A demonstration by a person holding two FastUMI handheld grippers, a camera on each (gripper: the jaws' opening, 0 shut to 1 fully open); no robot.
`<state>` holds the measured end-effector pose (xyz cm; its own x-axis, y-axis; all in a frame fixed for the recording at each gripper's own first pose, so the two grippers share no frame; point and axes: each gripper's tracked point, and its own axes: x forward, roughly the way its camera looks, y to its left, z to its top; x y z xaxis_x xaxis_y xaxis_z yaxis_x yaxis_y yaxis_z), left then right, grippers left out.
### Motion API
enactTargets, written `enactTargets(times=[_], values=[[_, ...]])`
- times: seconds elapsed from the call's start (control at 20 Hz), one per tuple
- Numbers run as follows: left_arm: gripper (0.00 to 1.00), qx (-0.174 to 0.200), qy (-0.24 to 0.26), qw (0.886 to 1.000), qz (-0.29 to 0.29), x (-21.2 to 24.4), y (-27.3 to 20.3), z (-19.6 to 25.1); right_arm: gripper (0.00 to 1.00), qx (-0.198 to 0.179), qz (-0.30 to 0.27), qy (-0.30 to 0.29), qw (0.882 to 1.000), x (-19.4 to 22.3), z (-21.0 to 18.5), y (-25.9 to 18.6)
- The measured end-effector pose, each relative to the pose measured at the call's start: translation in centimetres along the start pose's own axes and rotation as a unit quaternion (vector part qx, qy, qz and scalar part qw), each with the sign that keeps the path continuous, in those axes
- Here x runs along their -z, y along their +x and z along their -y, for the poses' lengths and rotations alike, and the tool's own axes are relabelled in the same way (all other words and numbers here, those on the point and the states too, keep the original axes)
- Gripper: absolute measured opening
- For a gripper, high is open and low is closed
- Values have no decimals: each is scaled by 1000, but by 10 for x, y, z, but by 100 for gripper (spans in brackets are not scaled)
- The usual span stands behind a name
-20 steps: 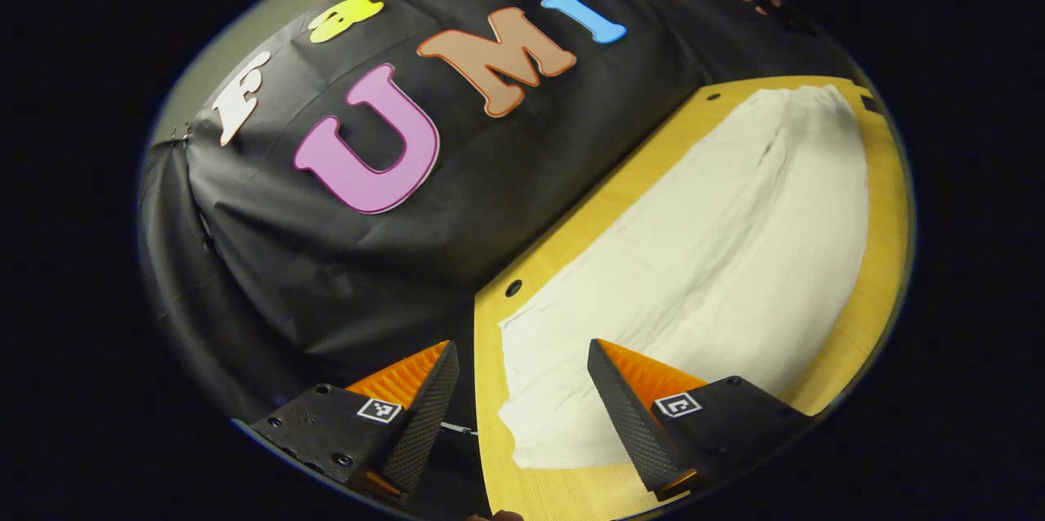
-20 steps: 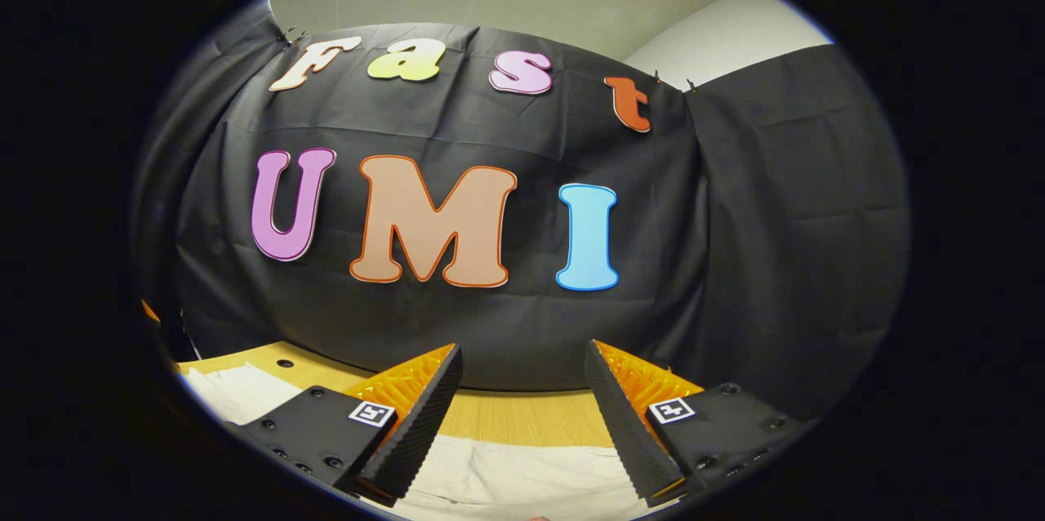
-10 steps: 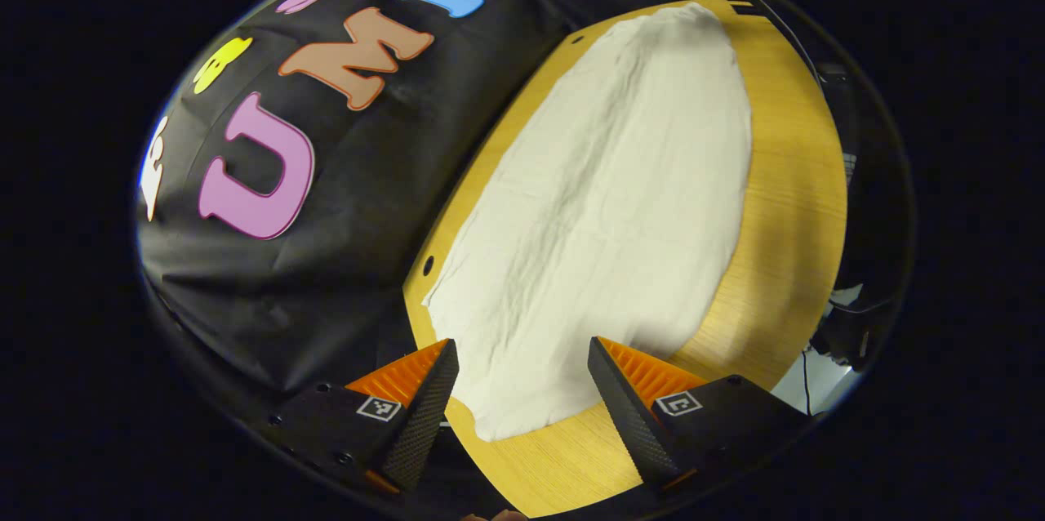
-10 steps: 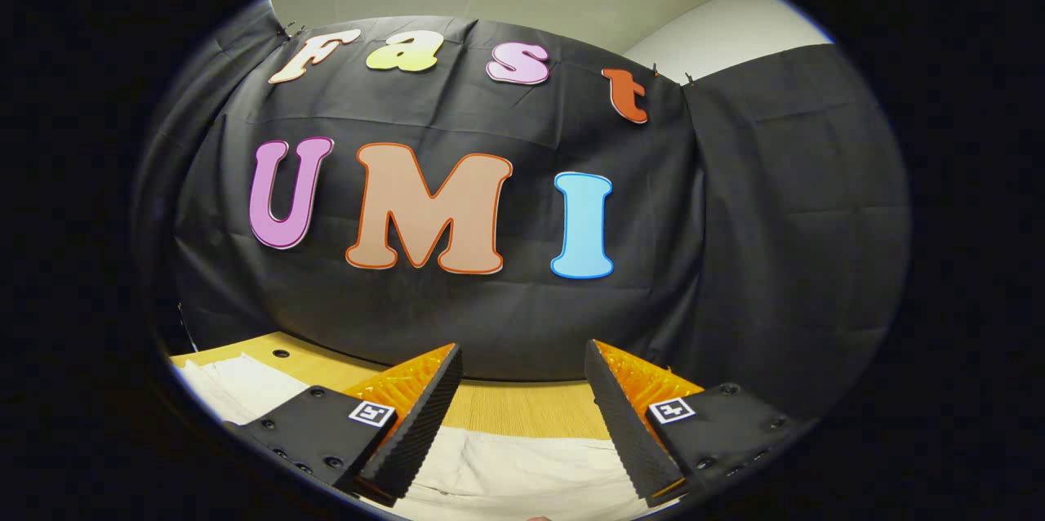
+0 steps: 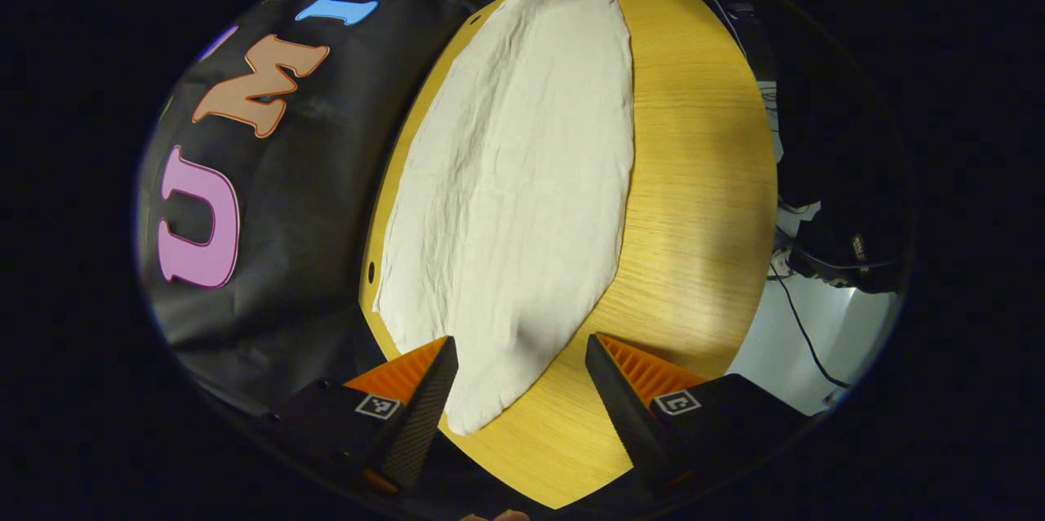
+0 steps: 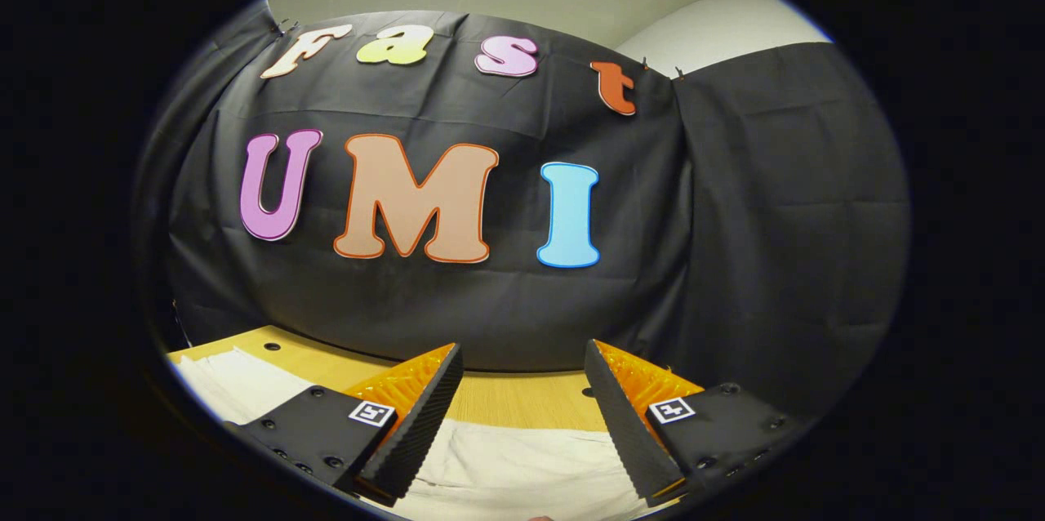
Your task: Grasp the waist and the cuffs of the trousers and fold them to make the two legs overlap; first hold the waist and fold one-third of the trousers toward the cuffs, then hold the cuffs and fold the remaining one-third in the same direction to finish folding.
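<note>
A: The trousers (image 5: 522, 178) lay flat on the wooden table (image 5: 694, 194), long axis running straight away from the left gripper (image 5: 521, 378).

B: And its fingers?

A: Spread wide, holding nothing, the near end just ahead between them. The right gripper (image 6: 522, 390) hovered equally wide and empty above the cloth's edge.
</note>
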<state>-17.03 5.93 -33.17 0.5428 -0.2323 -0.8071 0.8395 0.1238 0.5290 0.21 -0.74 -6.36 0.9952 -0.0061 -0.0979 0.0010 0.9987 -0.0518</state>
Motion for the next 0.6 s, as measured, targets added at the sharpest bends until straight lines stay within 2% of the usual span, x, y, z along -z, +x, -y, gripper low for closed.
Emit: enactTargets(times=[0.05, 0.15, 0.25, 0.3, 0.45, 0.6], values=[[95, 7, 14, 1000, -4, -2, 2, 2, 96, 4, -1, -1, 1000, 0, 3, 0], [87, 5, 68, 998, -4, -5, 6, 0, 96, 11, -4, 3, 1000, 3, 8, -2], [85, 2, 117, 993, -5, -10, 12, -6, 96, 16, -7, 9, 1000, 5, 10, -3], [85, 4, 122, 993, -7, -9, 15, -8, 97, 16, -9, 9, 1000, 8, 11, -3], [85, 14, 94, 995, -18, -7, 25, -15, 96, 18, -13, 3, 1000, 9, 11, -7], [85, 13, 102, 994, -23, -8, 33, -25, 96, 20, -13, 1, 1000, 10, 13, -10]])
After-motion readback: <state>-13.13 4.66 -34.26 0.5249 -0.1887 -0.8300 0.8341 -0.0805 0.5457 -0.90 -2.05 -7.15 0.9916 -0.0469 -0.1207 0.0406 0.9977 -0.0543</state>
